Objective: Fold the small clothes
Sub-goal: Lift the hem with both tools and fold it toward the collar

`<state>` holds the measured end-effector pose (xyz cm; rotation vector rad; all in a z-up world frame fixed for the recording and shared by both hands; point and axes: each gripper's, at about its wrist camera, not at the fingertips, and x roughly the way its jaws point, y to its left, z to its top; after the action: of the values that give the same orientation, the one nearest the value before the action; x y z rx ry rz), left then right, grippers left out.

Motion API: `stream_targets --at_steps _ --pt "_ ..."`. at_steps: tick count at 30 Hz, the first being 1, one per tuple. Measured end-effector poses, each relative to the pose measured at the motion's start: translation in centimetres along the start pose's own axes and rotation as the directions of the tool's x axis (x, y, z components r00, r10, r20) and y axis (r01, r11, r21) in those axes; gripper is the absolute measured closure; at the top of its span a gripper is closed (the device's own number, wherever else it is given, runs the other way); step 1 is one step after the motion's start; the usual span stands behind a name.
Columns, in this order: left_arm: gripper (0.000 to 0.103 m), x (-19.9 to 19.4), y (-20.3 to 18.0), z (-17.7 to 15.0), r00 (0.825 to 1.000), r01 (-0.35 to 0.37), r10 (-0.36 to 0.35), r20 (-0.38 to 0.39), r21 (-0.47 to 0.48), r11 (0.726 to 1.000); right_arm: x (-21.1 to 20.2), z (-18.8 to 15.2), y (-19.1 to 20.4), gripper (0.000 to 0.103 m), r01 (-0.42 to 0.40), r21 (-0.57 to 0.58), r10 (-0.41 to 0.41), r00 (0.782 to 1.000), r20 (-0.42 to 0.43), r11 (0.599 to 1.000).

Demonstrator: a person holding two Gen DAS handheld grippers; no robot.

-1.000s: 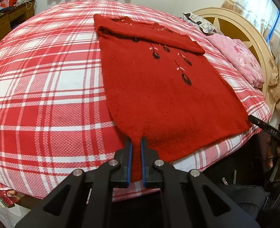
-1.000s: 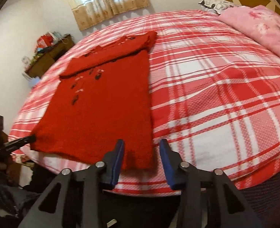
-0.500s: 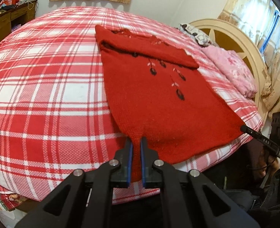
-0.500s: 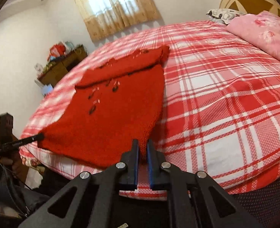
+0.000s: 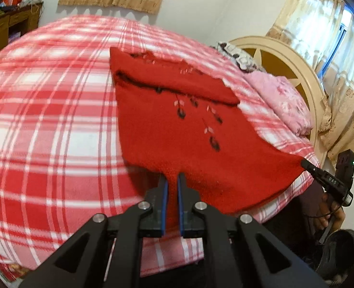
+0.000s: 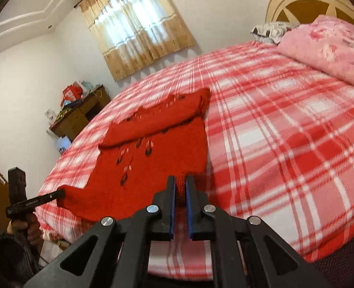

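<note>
- Sweater (image 5: 177, 129) lies flat on the bed (image 5: 45, 124), stretching away ahead of both grippers; the top band is already folded over at the far end.
- Left gripper (image 5: 172, 180) is clamped on the near hem, at the corner on its own side; red knit is pinched between the blue pads.
- Right gripper (image 6: 180, 180) is clamped on the other near corner, with knit visible between its pads (image 6: 172, 199).
- Each gripper shows in the other's view, off to the side, biting its corner: right one at (image 5: 307, 164), left one at (image 6: 60, 193).
- The hem between the two grips looks raised off the bed, slightly taut. Judgement: the two-corner hold keeps the edge straight so it can be carried over as one line.
- Likely step: bring the near hem forward toward the folded top band, halving the body.
- Risk: loose knit can stretch or sag mid-span; uneven lift would skew the fold.
- Pillow (image 6: 325, 50) and headboard (image 5: 285, 55) sit well off to the side, clear of the fold path.
</note>
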<state>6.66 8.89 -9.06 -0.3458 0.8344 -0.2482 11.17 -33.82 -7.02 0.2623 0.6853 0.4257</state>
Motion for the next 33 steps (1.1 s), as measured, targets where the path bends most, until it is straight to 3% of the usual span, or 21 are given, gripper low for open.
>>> stream_targets --at_steps 12,23,33 --pt "0.096 -0.2 -0.1 5.4 0.993 -0.06 0.055 0.107 0.049 0.997 1.9 6.7 2.3 0.096 0.007 -0.044 -0.001 0.991 0.135 0.999" --pt "0.096 0.9 0.7 10.1 0.985 -0.072 0.066 0.159 0.031 0.997 5.1 11.9 3.1 0.096 -0.006 -0.04 0.012 0.987 0.161 0.999" --pt "0.096 2.4 1.8 15.2 0.977 -0.069 0.066 0.203 0.01 0.998 9.0 16.8 4.0 0.096 0.041 -0.088 -0.025 0.985 0.169 0.995"
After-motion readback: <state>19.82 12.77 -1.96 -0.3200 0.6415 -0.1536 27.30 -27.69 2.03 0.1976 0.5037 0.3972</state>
